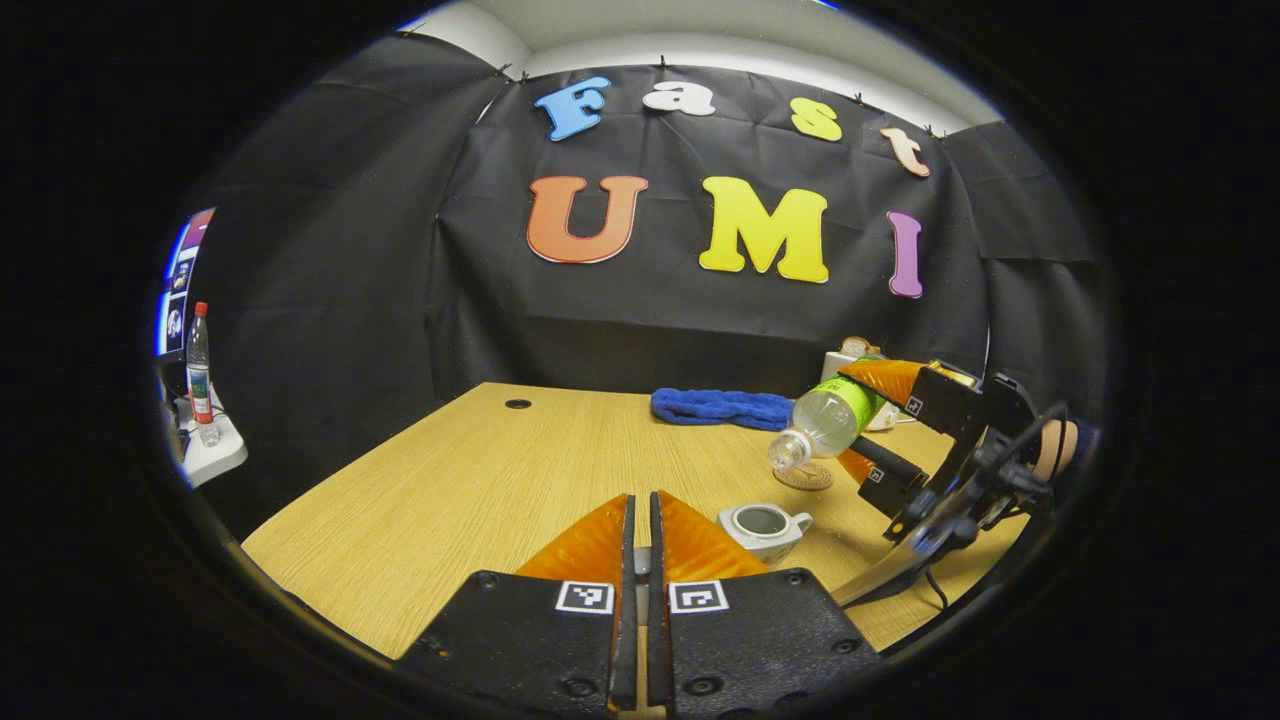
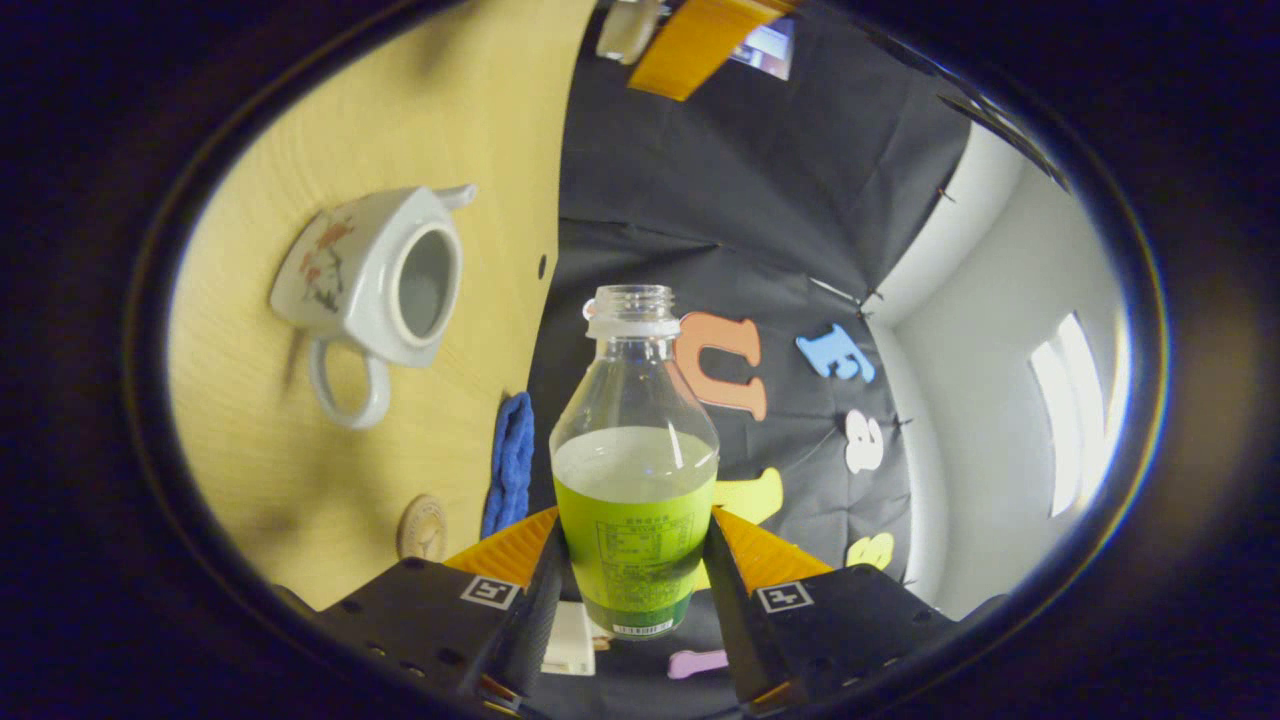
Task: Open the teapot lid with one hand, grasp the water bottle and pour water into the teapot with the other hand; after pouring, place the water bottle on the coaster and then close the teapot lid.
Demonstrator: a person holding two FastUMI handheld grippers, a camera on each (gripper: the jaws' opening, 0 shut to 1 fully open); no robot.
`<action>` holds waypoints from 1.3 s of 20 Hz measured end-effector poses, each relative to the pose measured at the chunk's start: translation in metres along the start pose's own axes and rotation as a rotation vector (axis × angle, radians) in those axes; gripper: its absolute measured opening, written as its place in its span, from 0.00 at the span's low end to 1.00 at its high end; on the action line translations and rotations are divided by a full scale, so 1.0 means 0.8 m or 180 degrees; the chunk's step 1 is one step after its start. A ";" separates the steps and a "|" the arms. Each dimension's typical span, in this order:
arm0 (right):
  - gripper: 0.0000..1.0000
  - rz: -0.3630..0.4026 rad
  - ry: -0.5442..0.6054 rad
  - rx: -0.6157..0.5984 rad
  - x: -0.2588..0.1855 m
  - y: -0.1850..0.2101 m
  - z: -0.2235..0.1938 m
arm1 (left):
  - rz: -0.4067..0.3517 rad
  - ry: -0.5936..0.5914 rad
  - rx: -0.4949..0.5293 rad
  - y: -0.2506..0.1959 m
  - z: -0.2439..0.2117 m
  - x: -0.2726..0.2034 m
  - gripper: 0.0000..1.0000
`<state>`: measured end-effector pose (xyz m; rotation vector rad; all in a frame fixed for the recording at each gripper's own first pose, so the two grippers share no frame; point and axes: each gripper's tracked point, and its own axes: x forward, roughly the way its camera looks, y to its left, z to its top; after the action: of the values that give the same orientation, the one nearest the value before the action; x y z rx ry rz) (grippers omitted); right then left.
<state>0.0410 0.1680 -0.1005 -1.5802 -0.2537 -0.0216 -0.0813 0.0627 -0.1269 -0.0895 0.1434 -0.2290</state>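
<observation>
**Bottle tipped over the open teapot — mouth not quite lined up yet**

So the right gripper has its fingers clamped on the labelled lower half of the water bottle, cap off. In the left gripper view the bottle is tilted well over, long axis slanting down with the neck lowest, pointing toward the teapot on the table. The pot is open, no lid on it, and it sits below and a bit to the side of the bottle mouth — looks to me like the mouth needs to come further over the opening before water goes in cleanly.

The left gripper has its fingers pressed nearly together; can't tell if the lid is pinched in there. The coaster is just behind the teapot, a blue cloth farther back.
</observation>
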 end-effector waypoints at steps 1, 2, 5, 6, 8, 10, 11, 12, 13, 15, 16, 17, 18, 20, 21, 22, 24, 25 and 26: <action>0.70 0.0047 0.0008 0.0248 0.002 0.001 0.000 | -0.0009 0.0005 0.0013 -0.002 -0.001 -0.001 0.06; 0.71 0.0073 0.0027 0.0472 0.003 -0.002 -0.001 | -0.0017 0.0006 0.0029 -0.006 -0.002 -0.001 0.06; 0.70 0.0043 0.0083 0.1040 0.009 -0.011 -0.008 | -0.0067 -0.0023 0.0044 -0.016 -0.001 0.000 0.06; 0.72 0.0068 0.0123 0.1232 0.013 -0.009 -0.015 | -0.0069 -0.0017 0.0053 -0.019 -0.002 0.001 0.06; 0.72 0.0146 0.0209 0.1666 0.019 -0.006 -0.026 | -0.0066 -0.0039 0.0105 -0.024 0.000 -0.002 0.06; 0.72 0.0234 0.0287 0.2140 0.021 -0.002 -0.037 | -0.0098 -0.0069 0.0132 -0.033 0.006 -0.003 0.06; 0.72 0.0286 0.0328 0.2373 0.022 -0.001 -0.044 | -0.0111 -0.0080 0.0143 -0.036 0.008 -0.004 0.06; 0.72 0.0330 0.0377 0.2626 0.028 0.002 -0.049 | -0.0111 -0.0091 0.0158 -0.038 0.009 -0.005 0.06; 0.72 0.0371 0.0445 0.2879 0.032 0.004 -0.056 | -0.0096 -0.0090 0.0176 -0.039 0.009 -0.006 0.06; 0.70 0.0459 0.0583 0.3416 0.039 0.006 -0.072 | -0.0081 -0.0094 0.0170 -0.042 0.011 -0.007 0.06; 0.70 0.0482 0.0662 0.3678 0.044 0.007 -0.079 | -0.0105 -0.0097 0.0159 -0.046 0.011 -0.008 0.06; 0.70 0.0514 0.0743 0.3942 0.046 0.009 -0.085 | -0.0125 -0.0103 0.0159 -0.049 0.011 -0.009 0.06; 0.70 0.0549 0.0827 0.4209 0.048 0.009 -0.096 | -0.0121 -0.0120 0.0174 -0.049 0.011 -0.010 0.06; 0.72 0.0747 0.0922 0.4750 0.053 0.018 -0.101 | -0.0089 -0.0115 0.0207 -0.045 0.009 -0.010 0.06; 0.73 0.0802 0.0978 0.4992 0.059 0.021 -0.104 | -0.0065 -0.0109 0.0232 -0.043 0.008 -0.011 0.06; 0.71 0.0837 0.1023 0.5150 0.065 0.024 -0.101 | -0.0056 -0.0119 0.0261 -0.043 0.009 -0.011 0.06; 0.70 0.0850 0.1135 0.5175 0.071 0.035 -0.108 | -0.0077 -0.0137 0.0285 -0.045 0.010 -0.012 0.06; 0.70 0.0848 0.1177 0.5100 0.075 0.037 -0.107 | -0.0077 -0.0138 0.0290 -0.044 0.009 -0.011 0.06; 0.70 0.0868 0.1216 0.5049 0.082 0.045 -0.107 | -0.0077 -0.0139 0.0292 -0.043 0.009 -0.012 0.06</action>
<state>0.1233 0.0927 -0.1221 -0.0005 0.2416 0.0759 -0.0968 0.0322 -0.1148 -0.0049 0.0883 -0.2574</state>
